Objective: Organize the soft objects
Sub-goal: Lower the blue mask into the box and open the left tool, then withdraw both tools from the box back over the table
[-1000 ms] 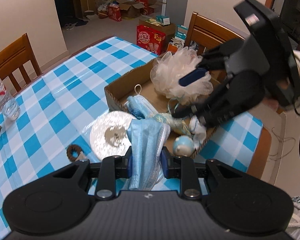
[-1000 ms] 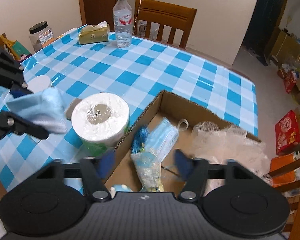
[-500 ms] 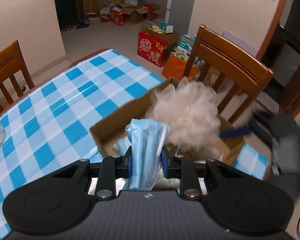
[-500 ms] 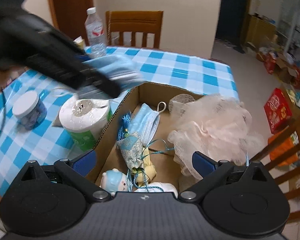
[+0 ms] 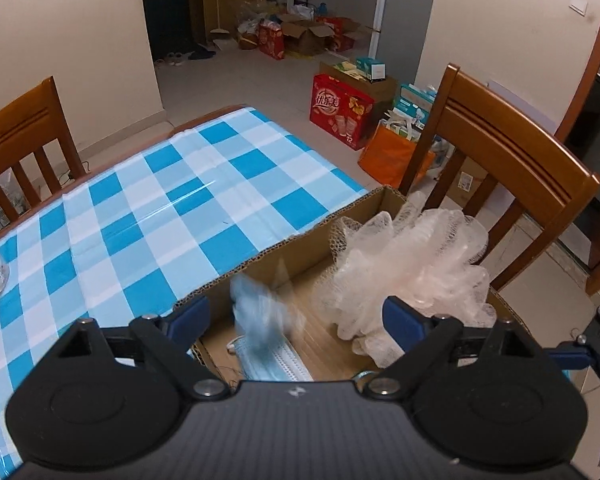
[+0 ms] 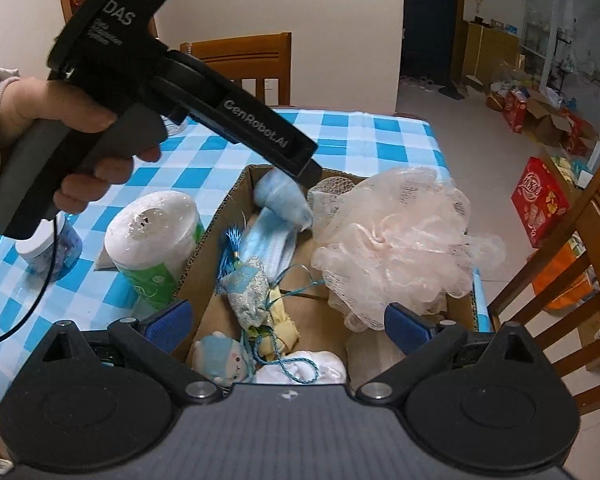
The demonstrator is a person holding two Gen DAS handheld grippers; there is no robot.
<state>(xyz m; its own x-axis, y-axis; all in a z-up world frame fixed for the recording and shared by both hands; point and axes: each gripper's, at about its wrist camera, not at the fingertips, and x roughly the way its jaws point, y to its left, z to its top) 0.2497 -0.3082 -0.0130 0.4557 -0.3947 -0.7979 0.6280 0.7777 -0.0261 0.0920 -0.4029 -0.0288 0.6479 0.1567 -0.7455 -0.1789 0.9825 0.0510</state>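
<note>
My left gripper (image 5: 296, 318) hovers over the cardboard box (image 5: 280, 249) and its jaws are opening. A light blue face mask (image 5: 260, 312), blurred, drops free between them; no pad touches it. It falls toward another blue mask (image 5: 278, 366) lying on the box floor. In the right wrist view the falling mask (image 6: 284, 200) hangs just under the left gripper's black body (image 6: 220, 96). A pink mesh bath pouf (image 6: 396, 240) fills the box's right half. My right gripper (image 6: 288, 322) stands open above the box's near end with nothing between its fingers.
The box also holds a tasselled sachet (image 6: 246, 288), a small plush (image 6: 220, 354), a yellow cloth (image 6: 282, 320) and a white sock (image 6: 312, 368). A wrapped toilet roll (image 6: 156, 236) and a small jar (image 6: 48, 252) stand left of it. Wooden chairs (image 5: 508, 152) ring the table.
The left gripper carried the mask from above the toilet roll to over the box, then opened and let it go. The right gripper's jaws widened and it drew back toward the box's near end.
</note>
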